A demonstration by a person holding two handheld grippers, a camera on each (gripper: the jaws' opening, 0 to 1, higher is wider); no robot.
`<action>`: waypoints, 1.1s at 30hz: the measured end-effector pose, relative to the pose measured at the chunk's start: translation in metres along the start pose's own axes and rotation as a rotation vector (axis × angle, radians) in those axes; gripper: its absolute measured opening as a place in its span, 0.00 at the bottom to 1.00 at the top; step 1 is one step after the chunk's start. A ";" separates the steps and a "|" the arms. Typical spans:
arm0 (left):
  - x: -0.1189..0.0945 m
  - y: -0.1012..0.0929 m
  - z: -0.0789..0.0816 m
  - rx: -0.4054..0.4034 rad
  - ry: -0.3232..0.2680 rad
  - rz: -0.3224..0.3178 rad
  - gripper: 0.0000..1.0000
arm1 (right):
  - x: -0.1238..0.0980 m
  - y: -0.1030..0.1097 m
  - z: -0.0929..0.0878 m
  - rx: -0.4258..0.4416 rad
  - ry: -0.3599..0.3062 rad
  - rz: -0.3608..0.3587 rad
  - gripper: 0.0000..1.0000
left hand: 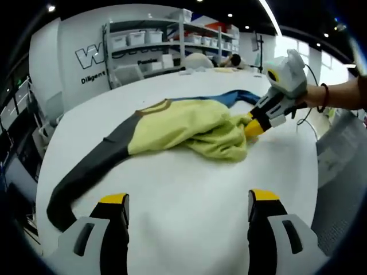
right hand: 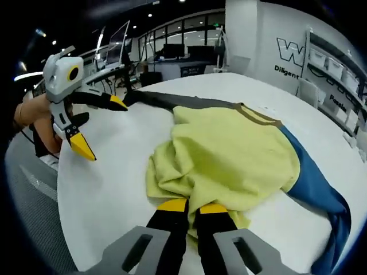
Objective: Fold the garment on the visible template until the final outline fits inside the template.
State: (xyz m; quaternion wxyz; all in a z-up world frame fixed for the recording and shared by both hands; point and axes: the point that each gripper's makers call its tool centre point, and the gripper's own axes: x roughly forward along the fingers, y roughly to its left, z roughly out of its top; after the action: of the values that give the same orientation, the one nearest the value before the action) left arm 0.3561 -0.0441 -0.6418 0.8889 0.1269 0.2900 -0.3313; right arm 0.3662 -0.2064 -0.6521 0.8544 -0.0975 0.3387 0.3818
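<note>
At the bottom of the left gripper view, the left hand-held gripper (left hand: 188, 215) rises with its two yellow-tipped jaws spread wide over bare white worktop (left hand: 189, 189), holding nothing. Seen from the right gripper view, this same tool (right hand: 103, 127) hangs at the worktop's near-left edge, held by a person's hand (right hand: 31, 112), jaws splayed, one tip pointing down and the other across toward the dark sleeve.

Beyond the open jaws lies one garment (left hand: 183, 129), a yellow-green long-sleeved top with a brown collar band, bunched in loose folds rather than flat. It has two sleeves: a dark grey sleeve (left hand: 86, 169) trailing toward the near left edge of the worktop, and a blue sleeve (left hand: 229, 97) running away behind the body. The garment sits well ahead of the left hand-held gripper, not touching it.

The right hand-held gripper (right hand: 192, 207) has its jaws closed together on the crumpled hem of the garment. From the left gripper view it reaches in from the right (left hand: 253, 127), a bare forearm (left hand: 341, 94) with a dark wristband behind it.

Farther off stand a shelving rack (left hand: 155, 43) with pale storage bins and a white wall with dark lettering.
</note>
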 end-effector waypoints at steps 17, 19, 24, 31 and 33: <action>0.025 -0.060 0.017 -0.017 -0.010 -0.099 0.59 | -0.026 0.005 0.060 0.358 -0.128 0.137 0.00; 0.029 -0.068 0.021 0.001 -0.018 -0.119 0.58 | -0.026 0.003 0.067 0.355 -0.141 0.135 0.00; 0.038 -0.078 0.032 0.054 -0.033 -0.130 0.57 | -0.023 -0.005 0.084 0.372 -0.171 0.133 0.00; 0.048 -0.074 0.047 0.078 -0.070 -0.108 0.52 | -0.017 -0.025 0.105 0.428 -0.211 0.116 0.00; 0.052 -0.072 0.052 0.073 -0.080 -0.106 0.51 | -0.014 -0.031 0.110 0.449 -0.215 0.116 0.00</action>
State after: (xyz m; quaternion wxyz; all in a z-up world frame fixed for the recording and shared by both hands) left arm 0.3627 -0.1467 -0.6340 0.8758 0.1302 0.2484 -0.3928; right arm 0.4373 -0.1891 -0.5630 0.8625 0.1553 0.3272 0.3534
